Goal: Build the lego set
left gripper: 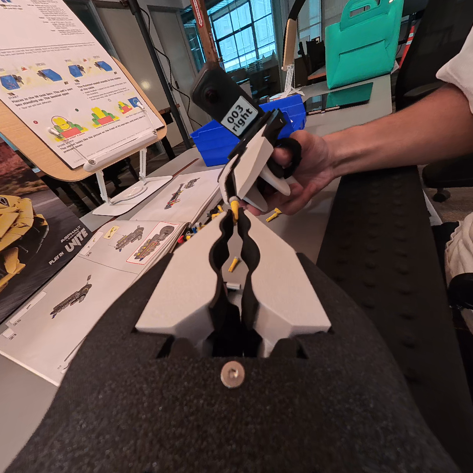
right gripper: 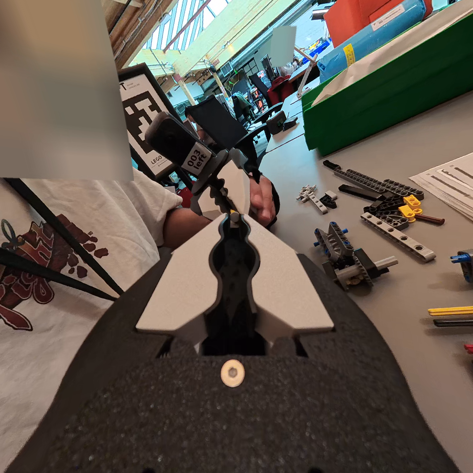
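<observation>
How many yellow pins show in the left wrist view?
3 yellow pins: one in the left hand-held gripper, one loose on the table behind its fingers, one on the table below the person's hand. The parts pile may hide more.

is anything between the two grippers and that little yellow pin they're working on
No, nothing visible stands between them. Both the left gripper and the right gripper meet tip to tip, with the yellow pin pinched right where the jaws come together, held up above the table. A grey piece sits in the right one's tips.
</observation>
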A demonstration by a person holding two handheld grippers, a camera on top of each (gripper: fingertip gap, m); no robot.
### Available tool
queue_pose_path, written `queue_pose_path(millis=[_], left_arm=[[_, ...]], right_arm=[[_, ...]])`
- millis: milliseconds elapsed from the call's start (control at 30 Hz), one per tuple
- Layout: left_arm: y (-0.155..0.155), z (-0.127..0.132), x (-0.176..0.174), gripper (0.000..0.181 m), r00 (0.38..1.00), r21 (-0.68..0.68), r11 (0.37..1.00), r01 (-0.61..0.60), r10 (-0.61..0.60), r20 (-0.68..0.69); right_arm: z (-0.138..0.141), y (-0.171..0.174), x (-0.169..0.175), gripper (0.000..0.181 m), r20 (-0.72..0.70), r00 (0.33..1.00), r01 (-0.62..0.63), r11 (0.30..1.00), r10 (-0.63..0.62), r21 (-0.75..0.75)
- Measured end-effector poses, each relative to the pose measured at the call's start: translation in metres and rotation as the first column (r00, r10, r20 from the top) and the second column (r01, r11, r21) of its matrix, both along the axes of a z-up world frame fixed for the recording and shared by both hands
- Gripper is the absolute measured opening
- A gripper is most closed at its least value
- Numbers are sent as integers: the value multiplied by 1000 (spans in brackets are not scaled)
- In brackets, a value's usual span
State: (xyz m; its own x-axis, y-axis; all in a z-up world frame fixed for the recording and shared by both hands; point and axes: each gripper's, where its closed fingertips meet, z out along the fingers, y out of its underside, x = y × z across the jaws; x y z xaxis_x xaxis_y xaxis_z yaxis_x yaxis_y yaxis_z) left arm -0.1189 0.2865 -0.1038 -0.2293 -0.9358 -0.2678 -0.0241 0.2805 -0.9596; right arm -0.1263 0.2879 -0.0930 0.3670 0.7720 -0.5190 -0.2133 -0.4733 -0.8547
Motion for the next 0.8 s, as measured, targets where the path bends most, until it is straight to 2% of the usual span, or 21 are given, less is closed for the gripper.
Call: queue_pose_path(millis=[167, 433, 567, 800], left_arm=[[-4, -9, 2, 2, 998, 20, 1000, 20, -19, -53], [-5, 12, -3, 2, 998, -7, 1000, 15, -15, 67], [-2, 20, -3, 2, 992, 30, 999, -46, 42, 119], [12, 32, -2, 2, 963, 47, 977, -206, 194, 188]], right_arm=[[-10, -4, 2, 6, 46, 998, -49, 999, 49, -20], [12, -5, -4, 6, -208, 975, -80, 997, 76, -13], [21, -2, -5, 6, -299, 952, -79, 997, 72, -14], [33, 11, -5, 6, -376, 927, -9, 1000, 9, 1]])
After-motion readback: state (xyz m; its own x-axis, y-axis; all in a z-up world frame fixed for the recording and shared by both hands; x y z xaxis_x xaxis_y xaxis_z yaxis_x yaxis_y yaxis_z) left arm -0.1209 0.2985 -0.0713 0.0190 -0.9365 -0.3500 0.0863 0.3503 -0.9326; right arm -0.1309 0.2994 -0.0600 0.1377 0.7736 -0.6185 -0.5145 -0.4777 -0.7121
